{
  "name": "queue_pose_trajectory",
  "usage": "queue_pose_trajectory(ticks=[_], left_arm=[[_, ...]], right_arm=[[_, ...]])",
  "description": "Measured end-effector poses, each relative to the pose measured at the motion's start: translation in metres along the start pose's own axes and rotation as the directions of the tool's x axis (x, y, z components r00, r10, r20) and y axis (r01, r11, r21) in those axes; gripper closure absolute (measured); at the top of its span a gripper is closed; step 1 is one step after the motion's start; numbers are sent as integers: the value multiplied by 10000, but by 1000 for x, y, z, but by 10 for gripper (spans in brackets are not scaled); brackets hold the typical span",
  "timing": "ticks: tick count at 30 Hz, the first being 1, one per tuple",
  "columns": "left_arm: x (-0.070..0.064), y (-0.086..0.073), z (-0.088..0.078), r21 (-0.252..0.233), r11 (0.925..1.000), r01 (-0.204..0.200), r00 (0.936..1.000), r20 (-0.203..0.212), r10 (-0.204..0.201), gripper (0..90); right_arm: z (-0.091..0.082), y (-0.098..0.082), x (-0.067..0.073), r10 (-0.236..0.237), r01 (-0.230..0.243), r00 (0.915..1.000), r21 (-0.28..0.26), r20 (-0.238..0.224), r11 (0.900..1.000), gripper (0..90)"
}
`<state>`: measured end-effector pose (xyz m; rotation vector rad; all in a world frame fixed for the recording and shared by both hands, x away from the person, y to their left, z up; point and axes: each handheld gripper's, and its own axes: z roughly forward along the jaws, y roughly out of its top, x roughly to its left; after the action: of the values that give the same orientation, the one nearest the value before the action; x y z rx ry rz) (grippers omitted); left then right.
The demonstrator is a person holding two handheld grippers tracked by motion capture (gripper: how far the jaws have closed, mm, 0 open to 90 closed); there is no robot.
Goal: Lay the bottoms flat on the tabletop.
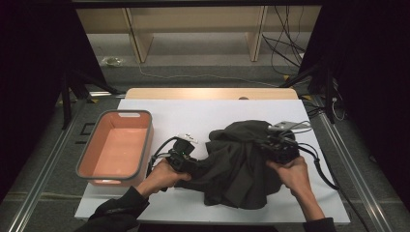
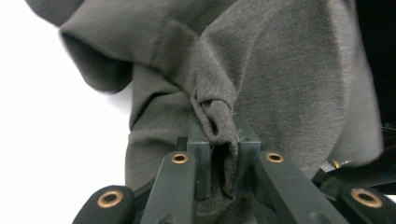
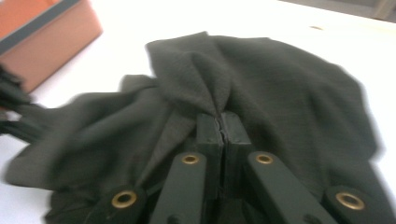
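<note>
The dark grey garment (image 1: 241, 162) lies bunched on the white worktop (image 1: 193, 116), to the right of the orange bin (image 1: 116, 147) and well apart from it. I take the garment as the reference for everything below.

Left hand-held gripper (image 1: 186, 162): at the garment's left edge, body low over the worktop, jaws pointing roughly level into the cloth. In the left gripper view the left hand-held gripper (image 2: 223, 140) is clenched on a puckered fold of the garment (image 2: 280, 70); the fold stands up between the pads. The person's left hand (image 1: 162, 176) wraps the gripper from behind, forearm coming in from the garment's lower left, sleeve dark.

Right hand-held gripper (image 1: 280, 147): on the garment's upper right, resting on the cloth. In the right gripper view the right hand-held gripper (image 3: 223, 126) has its jaws pressed nearly together, with a thin ridge of the garment (image 3: 289, 84) caught in the seam between them (picture slightly blurred, but the cloth gathers toward the tips). The right hand (image 1: 290, 174) grips from below the gripper, wrist bent, forearm angling in from the garment's lower right.

The bin (image 3: 42, 37) sits beyond the garment's far left corner in the right gripper view.
</note>
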<state>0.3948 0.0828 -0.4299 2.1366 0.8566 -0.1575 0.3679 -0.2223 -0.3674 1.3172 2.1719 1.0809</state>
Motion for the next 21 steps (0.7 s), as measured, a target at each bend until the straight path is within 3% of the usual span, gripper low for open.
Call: queue_pose_trajectory(ticks=[4, 10, 15, 21], left_arm=[[5, -2, -1, 106, 9999, 105, 9999, -25, -104, 809], [8, -4, 1, 254, 9995, 178, 9998, -66, -176, 809], [13, -5, 1, 326, 9991, 269, 9995, -173, -263, 809], [18, -2, -11, 44, 9994, 357, 9987, -378, -355, 811]], right_arm=[[-12, -9, -28, 511, -498, 9963, -204, 696, 9986, 891], [-23, -25, -70, 1548, -1498, 9767, -441, 1489, 9877, 891], [-27, -38, -91, 1966, -1952, 9594, -272, 2023, 9804, 891], [-32, -51, -103, 2226, -2257, 9444, -155, 2421, 9741, 890]])
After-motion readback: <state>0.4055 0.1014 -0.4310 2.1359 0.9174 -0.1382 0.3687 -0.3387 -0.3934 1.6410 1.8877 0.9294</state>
